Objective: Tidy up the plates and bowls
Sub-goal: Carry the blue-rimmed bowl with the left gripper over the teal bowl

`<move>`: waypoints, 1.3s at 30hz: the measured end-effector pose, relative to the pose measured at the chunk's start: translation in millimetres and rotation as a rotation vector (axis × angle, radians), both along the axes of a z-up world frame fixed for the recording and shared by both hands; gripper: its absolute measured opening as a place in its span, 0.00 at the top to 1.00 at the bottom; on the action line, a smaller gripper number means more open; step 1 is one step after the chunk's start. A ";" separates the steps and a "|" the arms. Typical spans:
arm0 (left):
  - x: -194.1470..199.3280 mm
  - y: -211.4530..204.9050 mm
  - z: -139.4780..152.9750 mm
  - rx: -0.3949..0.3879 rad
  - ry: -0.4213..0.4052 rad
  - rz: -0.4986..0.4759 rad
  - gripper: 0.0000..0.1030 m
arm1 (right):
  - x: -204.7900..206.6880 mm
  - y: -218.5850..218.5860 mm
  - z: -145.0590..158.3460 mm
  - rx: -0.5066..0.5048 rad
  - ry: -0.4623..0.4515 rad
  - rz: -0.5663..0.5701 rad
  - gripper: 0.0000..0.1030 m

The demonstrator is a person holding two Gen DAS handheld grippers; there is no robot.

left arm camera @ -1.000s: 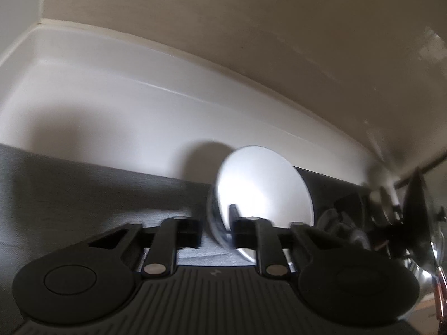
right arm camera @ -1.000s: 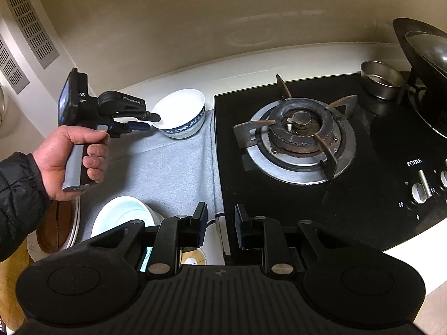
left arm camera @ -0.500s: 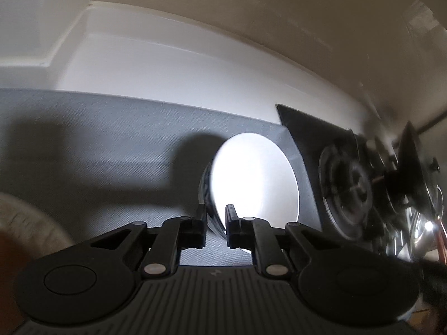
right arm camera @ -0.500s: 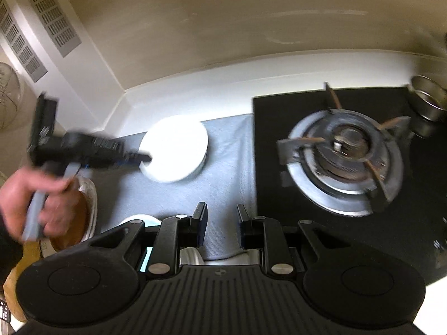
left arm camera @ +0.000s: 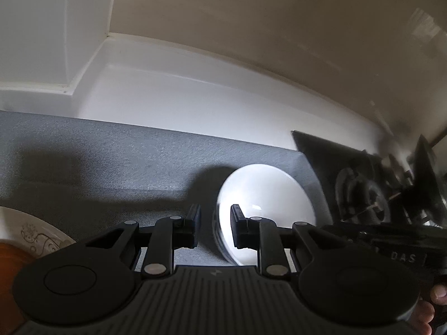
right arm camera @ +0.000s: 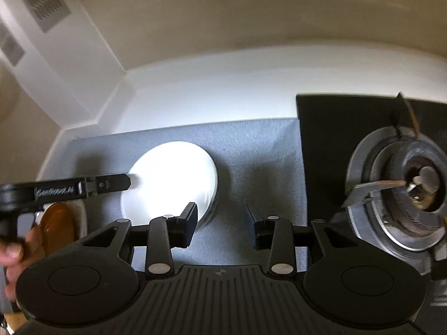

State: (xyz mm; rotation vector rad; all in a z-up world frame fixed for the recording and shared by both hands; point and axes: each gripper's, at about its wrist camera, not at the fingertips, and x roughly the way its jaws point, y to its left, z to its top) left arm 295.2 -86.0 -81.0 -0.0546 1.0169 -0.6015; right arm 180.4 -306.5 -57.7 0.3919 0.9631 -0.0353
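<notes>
**Table and its load**

A white table (right arm camera: pixel 212 89) is carrying a grey mat (right arm camera: pixel 251 145) beside a black hob (right arm camera: pixel 329 128). A white bowl (right arm camera: pixel 170 178) is sitting on the mat; a plate (left arm camera: pixel 30 234) is lying at the mat's left edge.

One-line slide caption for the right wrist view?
Open right gripper nears white bowl on grey mat; left gripper at its rim.

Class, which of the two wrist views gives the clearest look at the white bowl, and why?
The right wrist view: it looks down on the white bowl on the grey mat, showing nearly the full round rim. The left wrist view shows the bowl side-on and tilted, with its near rim between the fingers of the left gripper.
</notes>
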 end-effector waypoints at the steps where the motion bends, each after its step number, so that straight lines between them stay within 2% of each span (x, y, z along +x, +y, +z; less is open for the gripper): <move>1: -0.2 -0.6 -0.7 0.001 -0.001 -0.006 0.79 | 4.2 1.1 -3.4 0.004 0.009 0.001 0.61; 6: -0.7 -7.4 -10.0 0.015 0.000 -0.026 0.84 | 17.1 4.6 -14.2 0.016 0.029 0.022 0.61; 10: -1.4 -7.5 -13.2 0.010 0.003 -0.032 0.92 | 24.3 4.4 -23.6 0.032 0.053 0.028 0.62; 12: -2.4 -7.6 -12.7 0.012 -0.004 -0.034 0.92 | 26.8 3.1 -26.6 0.049 0.056 0.030 0.68; 14: -3.5 -7.7 -12.4 0.016 -0.010 -0.035 0.92 | 29.1 3.7 -28.6 0.059 0.059 0.043 0.83; 15: -4.0 -7.6 -12.3 0.015 -0.013 -0.037 0.92 | 29.6 4.3 -29.1 0.064 0.058 0.050 0.85; 20: -10.4 -4.8 -3.4 0.000 -0.038 -0.048 0.93 | 28.3 4.0 -26.7 0.062 0.058 0.032 0.88; 26: -38.2 4.2 38.9 -0.045 -0.143 -0.096 0.93 | 4.0 7.2 14.6 0.038 -0.029 -0.001 0.89; 32: -79.6 21.4 77.4 -0.088 -0.204 -0.169 0.93 | -49.3 10.6 60.6 0.004 -0.106 -0.037 0.89; 39: -123.6 37.1 88.9 -0.097 -0.215 -0.253 0.93 | -113.5 28.1 76.0 0.005 -0.111 -0.129 0.89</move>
